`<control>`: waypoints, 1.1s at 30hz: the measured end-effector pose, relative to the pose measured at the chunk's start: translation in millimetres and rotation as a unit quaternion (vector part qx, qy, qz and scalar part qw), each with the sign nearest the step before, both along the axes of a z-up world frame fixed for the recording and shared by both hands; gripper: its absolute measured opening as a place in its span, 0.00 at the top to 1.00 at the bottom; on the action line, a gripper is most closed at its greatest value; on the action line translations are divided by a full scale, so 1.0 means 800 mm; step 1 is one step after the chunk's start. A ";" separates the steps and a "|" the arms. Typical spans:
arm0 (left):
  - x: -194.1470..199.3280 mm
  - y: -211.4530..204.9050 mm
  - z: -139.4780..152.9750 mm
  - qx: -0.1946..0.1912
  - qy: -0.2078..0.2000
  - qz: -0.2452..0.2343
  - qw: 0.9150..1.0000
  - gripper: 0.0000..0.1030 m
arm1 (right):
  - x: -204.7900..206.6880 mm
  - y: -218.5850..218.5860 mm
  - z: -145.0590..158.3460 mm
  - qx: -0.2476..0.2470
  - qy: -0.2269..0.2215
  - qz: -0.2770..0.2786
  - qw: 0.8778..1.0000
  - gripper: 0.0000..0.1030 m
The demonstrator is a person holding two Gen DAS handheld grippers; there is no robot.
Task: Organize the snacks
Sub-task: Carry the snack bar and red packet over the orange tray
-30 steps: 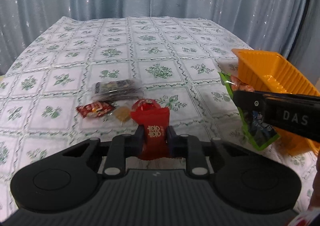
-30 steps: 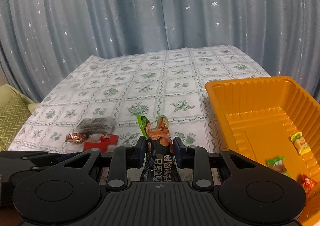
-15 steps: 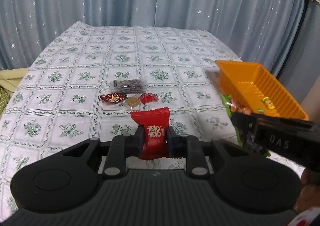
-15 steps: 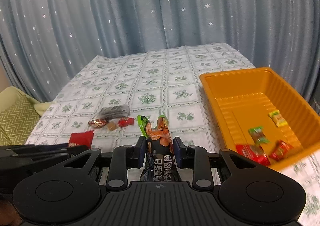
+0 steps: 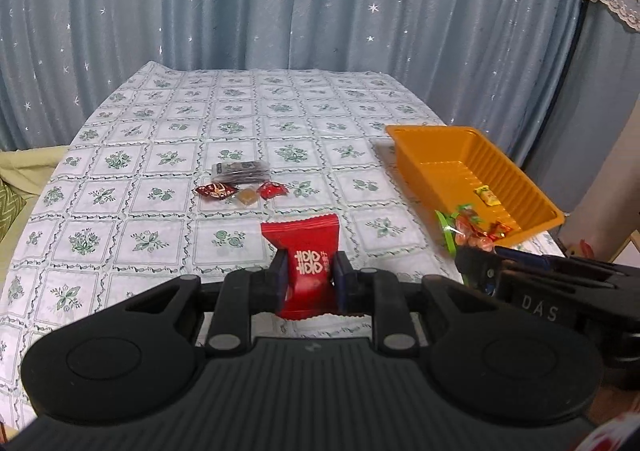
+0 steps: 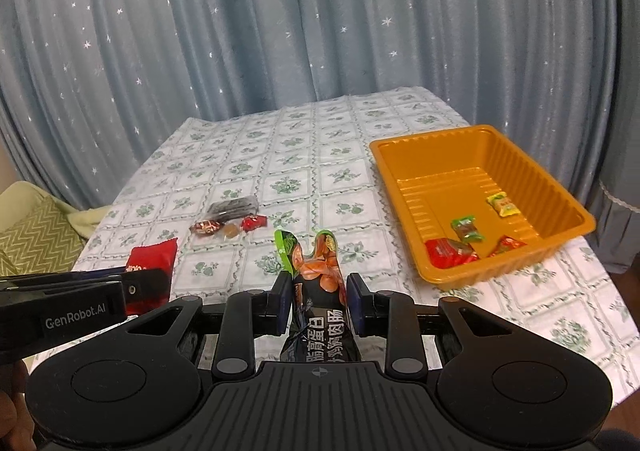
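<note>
The table point(image 6: 320, 155) carries an orange tray point(image 6: 416, 143), a dark packet point(image 6: 234, 208) and seemingly 3 candies point(image 6: 228, 228).

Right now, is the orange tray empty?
No. The tray holds four wrapped snacks on its floor, near the front corner.

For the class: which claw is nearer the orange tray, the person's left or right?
Right. The right claw, shut on the sausage packet, sits just beside the orange tray's near corner. The left claw, gripping the red candy packet, is further left.

10 snacks point(image 6: 466, 228), 1 tray point(image 6: 416, 142), 2 grippers point(image 6: 319, 303)
</note>
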State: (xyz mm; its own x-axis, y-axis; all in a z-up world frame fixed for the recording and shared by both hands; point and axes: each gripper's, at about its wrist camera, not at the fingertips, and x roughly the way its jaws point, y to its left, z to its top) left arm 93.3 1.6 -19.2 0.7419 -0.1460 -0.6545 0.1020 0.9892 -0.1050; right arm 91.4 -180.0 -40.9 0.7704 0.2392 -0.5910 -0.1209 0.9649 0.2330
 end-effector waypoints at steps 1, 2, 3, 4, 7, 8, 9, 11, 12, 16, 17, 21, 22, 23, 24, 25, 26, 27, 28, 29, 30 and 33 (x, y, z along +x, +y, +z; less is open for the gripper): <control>-0.003 -0.001 0.001 -0.002 0.000 -0.001 1.000 0.80 | -0.004 -0.002 0.002 0.001 -0.001 -0.002 1.000 0.71; -0.007 -0.003 0.003 -0.002 -0.001 -0.002 1.000 0.80 | -0.007 -0.004 0.005 0.001 -0.002 -0.005 1.000 0.71; -0.009 -0.004 0.004 -0.001 -0.002 -0.004 1.000 0.80 | -0.011 -0.006 0.007 0.001 -0.005 -0.007 1.000 0.71; -0.012 -0.006 0.006 0.000 -0.003 -0.005 1.000 0.80 | -0.013 -0.008 0.010 0.001 -0.006 -0.009 1.000 0.71; -0.017 -0.009 0.010 -0.001 -0.005 -0.008 1.000 0.80 | -0.019 -0.015 0.016 0.003 -0.009 -0.016 1.000 0.71; -0.018 -0.010 0.012 0.000 -0.006 -0.009 1.000 0.80 | -0.021 -0.017 0.017 0.004 -0.009 -0.019 1.000 0.71; -0.019 -0.012 0.013 0.000 -0.007 -0.011 1.000 0.80 | -0.022 -0.020 0.018 0.004 -0.008 -0.023 1.000 0.71; -0.021 -0.015 0.015 0.000 -0.008 -0.015 1.000 0.80 | -0.026 -0.024 0.019 0.006 -0.009 -0.027 1.000 0.71; -0.021 -0.016 0.016 0.000 -0.009 -0.017 1.000 0.80 | -0.027 -0.026 0.019 0.006 -0.009 -0.029 1.000 0.71; -0.020 -0.022 0.018 -0.002 -0.009 -0.024 1.000 0.80 | -0.030 -0.034 0.018 0.006 -0.006 -0.037 0.999 0.71; -0.020 -0.024 0.018 -0.003 -0.009 -0.026 1.000 0.80 | -0.030 -0.036 0.018 0.006 -0.005 -0.039 0.999 0.71; -0.014 -0.033 0.017 -0.005 -0.008 -0.035 0.999 0.80 | -0.031 -0.044 0.018 0.004 -0.003 -0.048 0.999 0.71; -0.013 -0.037 0.017 -0.005 -0.008 -0.037 0.999 0.80 | -0.031 -0.047 0.018 0.003 -0.003 -0.051 0.999 0.71; -0.011 -0.040 0.017 -0.007 -0.008 -0.041 0.999 0.80 | -0.030 -0.050 0.018 0.002 -0.003 -0.053 0.999 0.71; -0.009 -0.043 0.018 -0.009 -0.008 -0.044 0.999 0.80 | -0.030 -0.052 0.018 0.001 -0.003 -0.057 0.998 0.71; -0.007 -0.047 0.018 -0.011 -0.008 -0.047 0.999 0.80 | -0.030 -0.055 0.019 0.001 -0.003 -0.060 0.998 0.71; -0.005 -0.052 0.019 -0.010 -0.008 -0.052 0.999 0.80 | -0.029 -0.059 0.018 0.000 -0.003 -0.064 0.998 0.71; -0.005 -0.057 0.019 -0.010 -0.009 -0.056 0.998 0.80 | -0.029 -0.063 0.019 0.000 -0.003 -0.068 0.998 0.71; -0.002 -0.062 0.020 -0.011 -0.008 -0.060 0.998 0.80 | -0.028 -0.068 0.019 0.000 -0.003 -0.072 0.997 0.71; 0.000 -0.066 0.020 -0.012 -0.008 -0.064 0.998 0.80 | -0.027 -0.072 0.019 0.000 -0.003 -0.075 0.997 0.71; 0.003 -0.072 0.020 -0.014 -0.008 -0.069 0.998 0.80 | -0.026 -0.076 0.020 0.000 -0.003 -0.079 0.997 0.71; 0.012 -0.088 0.020 -0.015 -0.009 -0.081 0.997 0.80 | -0.022 -0.090 0.021 -0.001 -0.003 -0.092 0.996 0.71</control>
State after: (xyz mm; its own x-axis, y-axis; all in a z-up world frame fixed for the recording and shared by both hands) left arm 102.6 -69.0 -2.8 0.7182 -0.2833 -0.6356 0.2616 0.9563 -0.1306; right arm 73.7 -252.0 -24.0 0.8050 0.0928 -0.5859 0.0560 0.9714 0.2308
